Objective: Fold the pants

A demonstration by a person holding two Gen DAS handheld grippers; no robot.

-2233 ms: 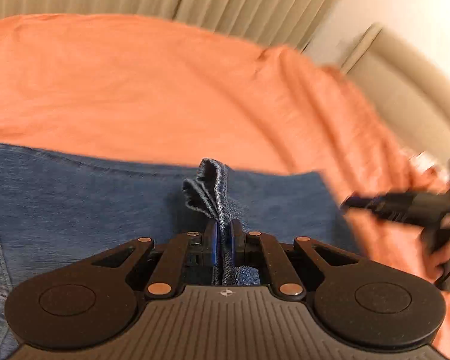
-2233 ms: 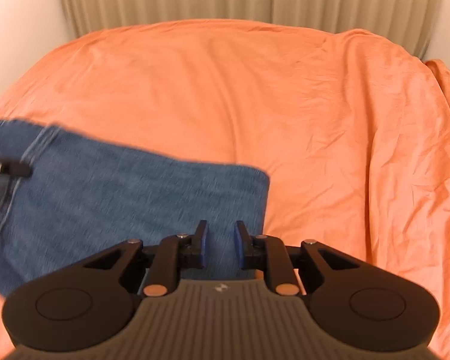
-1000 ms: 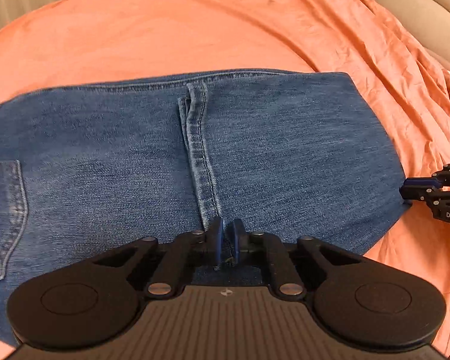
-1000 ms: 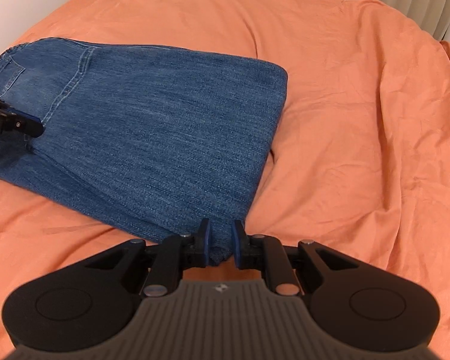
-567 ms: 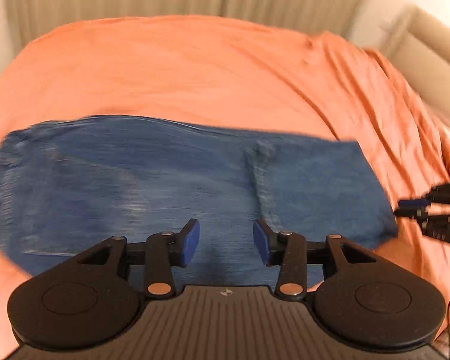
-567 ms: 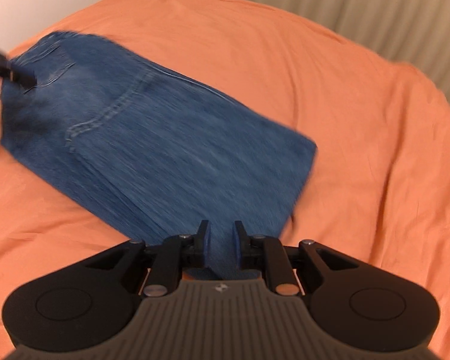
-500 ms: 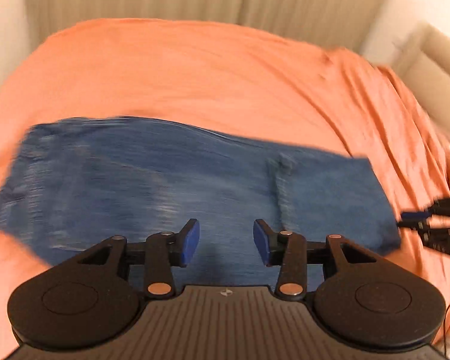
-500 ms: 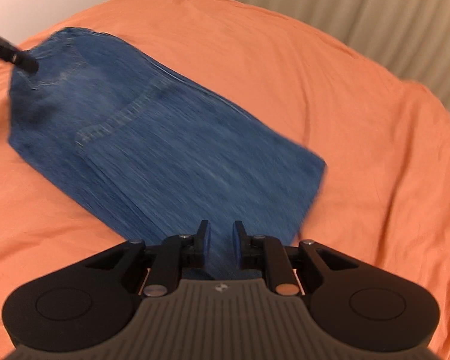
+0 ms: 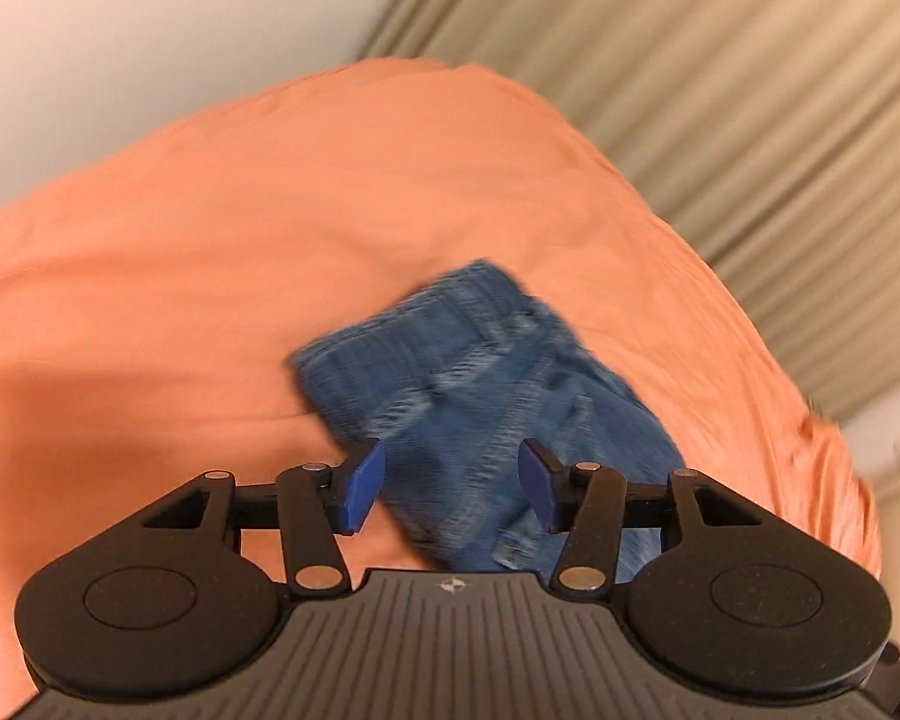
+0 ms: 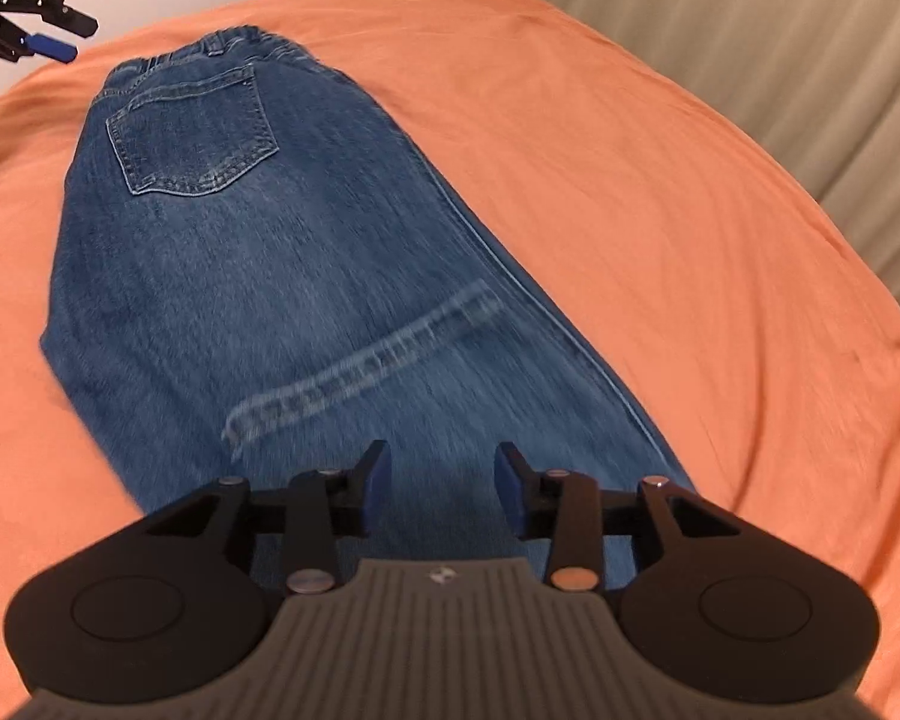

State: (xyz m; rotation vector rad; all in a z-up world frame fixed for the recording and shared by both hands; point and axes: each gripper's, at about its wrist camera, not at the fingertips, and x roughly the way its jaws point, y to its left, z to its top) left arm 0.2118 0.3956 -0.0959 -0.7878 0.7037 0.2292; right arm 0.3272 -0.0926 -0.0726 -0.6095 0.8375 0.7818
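Observation:
Folded blue jeans (image 10: 306, 276) lie flat on the orange bedsheet (image 10: 660, 210), back pocket (image 10: 192, 132) and waistband at the far end, a hem band across the near part. My right gripper (image 10: 441, 486) is open and empty just above the near end of the jeans. My left gripper (image 9: 447, 489) is open and empty, held above the jeans (image 9: 486, 390), which look blurred in the left wrist view. The left gripper also shows in the right wrist view (image 10: 48, 39) at the top left, off the jeans beyond the waistband corner.
The orange sheet (image 9: 240, 240) covers the whole bed. Beige curtains (image 10: 750, 30) hang behind it, and a pale wall (image 9: 150, 30) stands at the far left.
Both grippers let go of the jeans and opened. The left one lifted and swung away toward the waistband end. The right one opened last, over the near end. The jeans now lie still.

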